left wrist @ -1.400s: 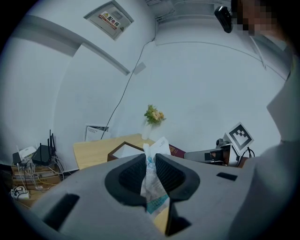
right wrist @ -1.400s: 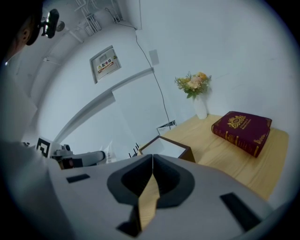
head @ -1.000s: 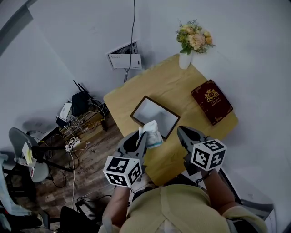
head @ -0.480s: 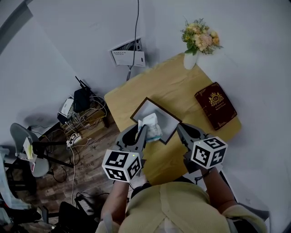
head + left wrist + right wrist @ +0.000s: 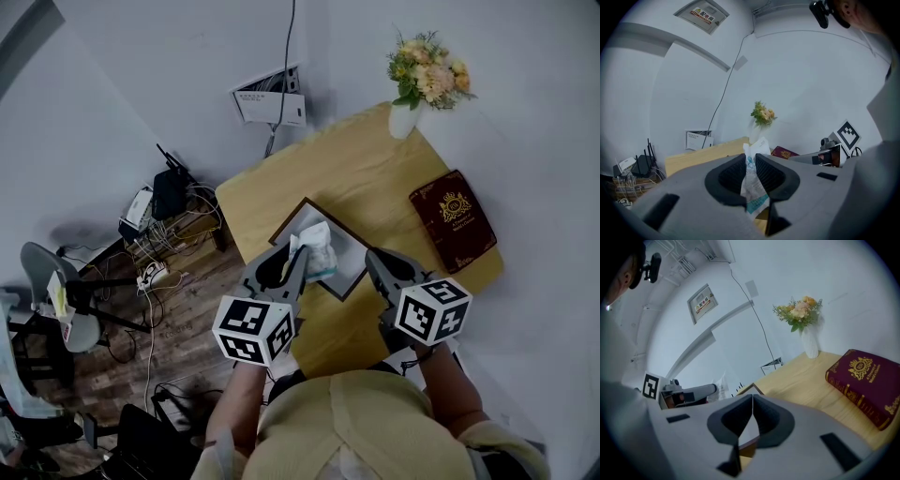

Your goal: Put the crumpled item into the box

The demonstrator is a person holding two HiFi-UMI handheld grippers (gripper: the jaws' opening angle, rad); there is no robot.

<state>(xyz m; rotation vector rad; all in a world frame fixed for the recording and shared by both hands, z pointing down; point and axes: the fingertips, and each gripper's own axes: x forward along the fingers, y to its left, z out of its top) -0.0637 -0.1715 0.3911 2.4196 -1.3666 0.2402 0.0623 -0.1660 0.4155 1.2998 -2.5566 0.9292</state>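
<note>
The left hand-held gripper [image 5: 298, 259] is pinching the crumpled item [image 5: 317, 251] over the box's [image 5: 352, 265] left corner, mid-frame; the right hand-held gripper [image 5: 374, 260] is hanging closed, empty.

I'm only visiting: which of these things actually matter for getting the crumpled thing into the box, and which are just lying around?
Part of the job:
- crumpled item, pinched in the left gripper
- box, open on the table
- right gripper, shut and empty

Just lying about:
- red book
- vase of flowers
- router
</note>
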